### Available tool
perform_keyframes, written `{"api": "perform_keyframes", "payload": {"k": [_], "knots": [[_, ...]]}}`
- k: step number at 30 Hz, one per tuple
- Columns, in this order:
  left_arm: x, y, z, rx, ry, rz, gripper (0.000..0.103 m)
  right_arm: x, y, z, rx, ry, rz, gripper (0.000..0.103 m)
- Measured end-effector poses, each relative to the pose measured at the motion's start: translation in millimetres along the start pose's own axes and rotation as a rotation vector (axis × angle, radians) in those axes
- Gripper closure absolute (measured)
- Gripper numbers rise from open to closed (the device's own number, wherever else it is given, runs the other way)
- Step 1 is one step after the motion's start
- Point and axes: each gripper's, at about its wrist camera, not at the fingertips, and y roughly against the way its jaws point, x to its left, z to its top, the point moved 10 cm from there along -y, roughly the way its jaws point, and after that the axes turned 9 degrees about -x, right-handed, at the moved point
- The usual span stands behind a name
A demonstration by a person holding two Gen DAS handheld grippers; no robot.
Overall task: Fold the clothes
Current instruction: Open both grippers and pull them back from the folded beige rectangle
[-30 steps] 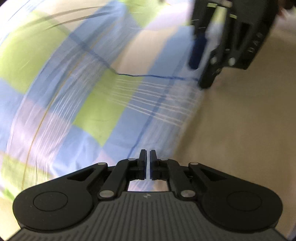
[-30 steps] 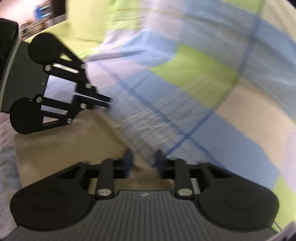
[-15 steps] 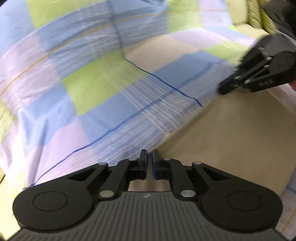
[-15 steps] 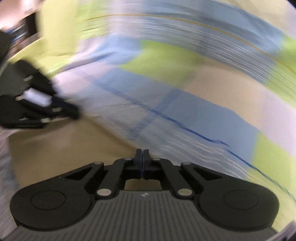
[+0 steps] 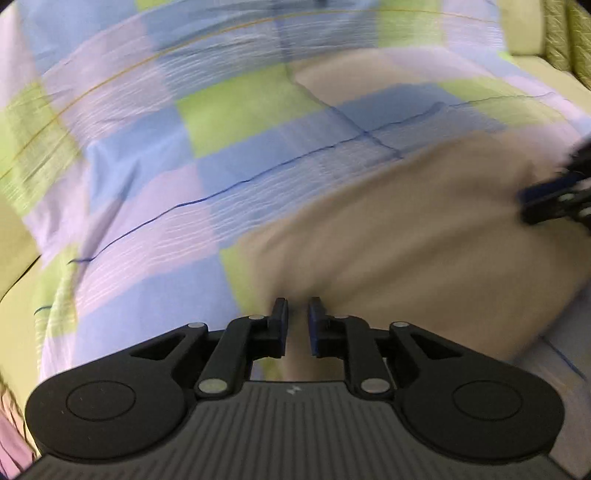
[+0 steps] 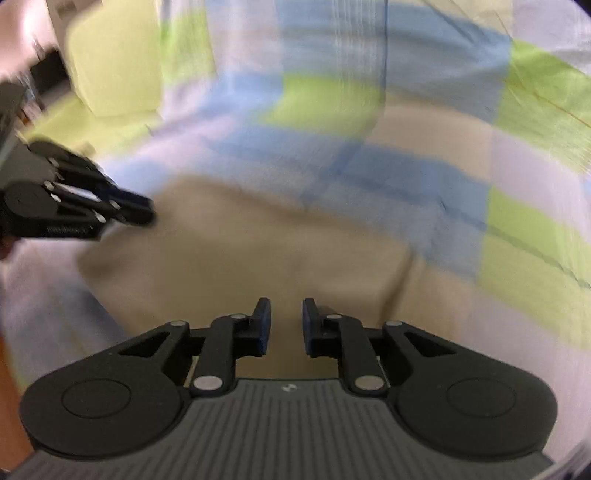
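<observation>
Both views motion-blurred. Left wrist view, left to right: checked bedsheet (image 5: 155, 177) in blue, lime green and lilac squares fills the left and top, thin dark-blue line running diagonally across it. Left gripper (image 5: 295, 317) low centre, fingers (image 5: 280, 321) slightly apart with a narrow gap, nothing visibly clamped; tan cloth shows through the gap. Tan garment (image 5: 424, 236) lies flat on the bedsheet from centre to right, its left edge just ahead of the left fingertips. Right gripper (image 5: 535, 206) comes in from the far right edge, tips over the garment's right side; contact cannot be told from blur. Green cushion (image 5: 554, 33) at top right corner.

Right wrist view, left to right: yellow-green cushion (image 6: 110, 62) top left. Left gripper (image 6: 144, 212) at left edge, tips at the garment's left edge. Tan garment (image 6: 240, 251) spreads across the lower centre. Right gripper (image 6: 284, 321) bottom centre, fingers (image 6: 262, 321) parted with a clear gap, empty, over the garment's near part. Checked bedsheet (image 6: 498, 221) continues right and above.
</observation>
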Motion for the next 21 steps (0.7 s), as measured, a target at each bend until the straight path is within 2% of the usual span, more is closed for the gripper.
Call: {"api": "perform_keyframes", "payload": {"k": [2, 3, 4, 6, 7, 9, 11, 13, 16, 17, 19, 20, 21], "knots": [[24, 8, 3, 0.005, 0.081, 0.085, 0.083, -13, 8, -3, -0.003, -0.041, -0.058, 0.1], [33, 14, 3, 0.01, 0.106, 0.117, 0.083, -24, 17, -5, 0.004, -0.057, -0.107, 0.095], [36, 22, 3, 0.021, 0.133, 0.122, 0.083, -31, 26, -7, 0.011, -0.072, -0.146, 0.09], [39, 40, 2, 0.045, 0.184, 0.131, 0.083, -41, 45, -9, 0.013, -0.108, -0.185, 0.089], [29, 51, 1, 0.061, 0.188, 0.129, 0.081, -39, 51, -9, 0.002, -0.121, -0.18, 0.089], [9, 66, -3, 0.082, 0.212, 0.108, 0.065, -17, 59, -7, -0.031, -0.134, -0.109, 0.089], [-21, 72, -10, 0.1, 0.262, 0.04, 0.063, 10, 55, -8, -0.048, -0.158, -0.019, 0.089], [-33, 66, -19, 0.112, 0.249, 0.037, 0.062, 25, 47, -12, -0.035, -0.169, 0.022, 0.089], [-27, 48, -39, 0.155, 0.292, 0.043, 0.057, 27, 28, -30, -0.001, -0.185, 0.0, 0.091], [-22, 48, -40, 0.146, 0.311, 0.03, 0.057, 19, 27, -35, 0.001, -0.2, -0.018, 0.094], [-14, 52, -37, 0.144, 0.286, 0.05, 0.056, -3, 35, -43, 0.01, -0.208, -0.076, 0.098], [-8, 55, -36, 0.144, 0.268, 0.08, 0.056, -14, 41, -46, 0.015, -0.206, -0.107, 0.097], [-1, 59, -35, 0.15, 0.255, 0.114, 0.059, -23, 46, -49, 0.025, -0.206, -0.138, 0.088]]}}
